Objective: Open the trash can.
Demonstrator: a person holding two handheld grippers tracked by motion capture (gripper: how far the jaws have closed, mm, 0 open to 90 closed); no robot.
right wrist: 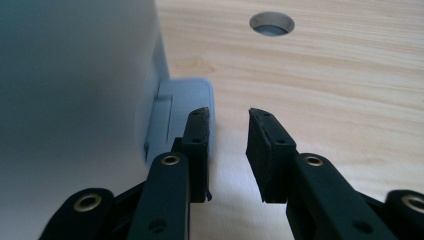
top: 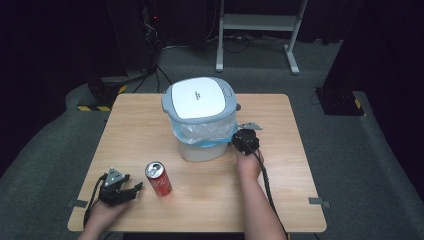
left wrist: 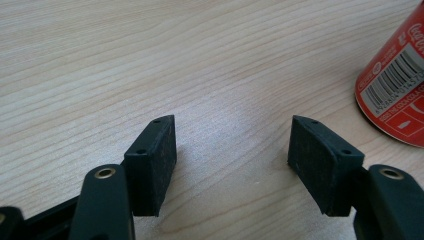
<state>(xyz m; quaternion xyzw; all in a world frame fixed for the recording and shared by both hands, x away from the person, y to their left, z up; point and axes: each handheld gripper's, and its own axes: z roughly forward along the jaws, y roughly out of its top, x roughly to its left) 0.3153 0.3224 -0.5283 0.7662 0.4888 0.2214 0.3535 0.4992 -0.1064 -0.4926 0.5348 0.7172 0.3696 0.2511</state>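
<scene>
While bin (top: 202,120) crowds right gripper (right wrist: 227,131), table (right wrist: 350,85) opens

Red can (left wrist: 395,90) cut off by right edge (label partly readable); bin (right wrist: 70,85) blurred.

Wooden table (top: 150,125) bears bin (top: 202,145) and can (top: 158,179).

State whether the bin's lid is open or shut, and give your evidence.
Shut: the white and grey lid lies flat on the bin, covering its whole top, with the bag's edge showing below its rim.
</scene>
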